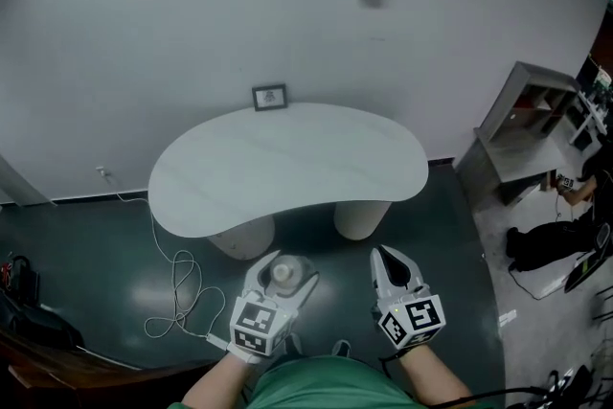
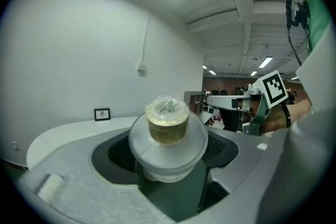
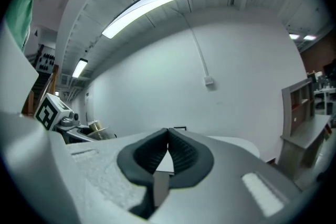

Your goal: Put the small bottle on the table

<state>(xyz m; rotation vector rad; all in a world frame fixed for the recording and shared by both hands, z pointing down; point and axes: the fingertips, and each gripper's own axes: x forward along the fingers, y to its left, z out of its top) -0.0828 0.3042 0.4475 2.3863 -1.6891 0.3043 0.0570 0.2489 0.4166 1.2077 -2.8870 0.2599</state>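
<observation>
Small bottle [image 1: 284, 273] clamped in wide-set jaws of left gripper [image 1: 287, 261], over floor just short of table [image 1: 287, 163] near edge; right gripper [image 1: 390, 256] alongside, jaws closed, empty; broad tabletop ahead, picture frame [image 1: 269, 97] at far edge, cable [image 1: 177, 287] on floor left.

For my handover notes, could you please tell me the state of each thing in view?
Bottle: upright, capped, off the table.
Left hand-held gripper: shut on the bottle.
Right hand-held gripper: shut, empty.
Table: bottle not yet on it.
Frame: upright at the table's far edge.

Framed picture [image 1: 269, 97] stands upright; white cable [image 1: 177, 287] loops across dark floor [image 1: 96, 244]
</observation>
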